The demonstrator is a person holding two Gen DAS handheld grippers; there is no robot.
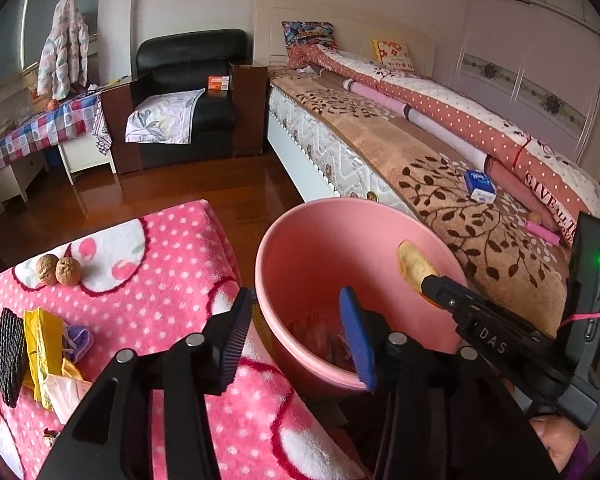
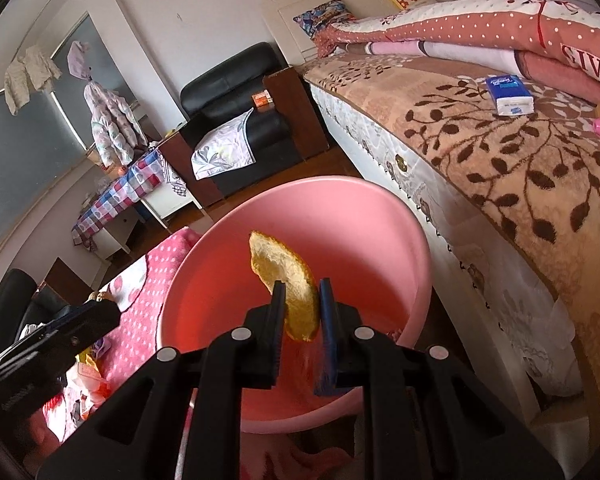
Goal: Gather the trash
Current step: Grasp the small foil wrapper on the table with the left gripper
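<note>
On the far left, the pink dotted blanket [image 1: 172, 248] carries the litter not yet gathered: a black ridged pad [image 1: 6, 356], a yellow wrapper [image 1: 44, 348], a small purple pouch [image 1: 78, 340] and two walnuts [image 1: 58, 270] further back. Just right of these, the left gripper [image 1: 296, 332] hangs at the near rim of the pink bin [image 1: 324, 212], its jaws standing well apart with nothing between them. Over the bin's open mouth, the right gripper [image 2: 302, 308] has its jaws pinched close on a curl of orange peel [image 2: 288, 280], which sticks up above the fingertips and hangs clear of the bin wall. Further right lies the bed [image 1: 440, 184], with a blue tissue pack [image 1: 479, 186] on its brown leaf-patterned cover. The step in hand looks like dropping the peel: the right jaws need only spread so that it falls inside. After that, the empty left gripper is best placed to swing back to the blanket for the wrapper or pad.
</note>
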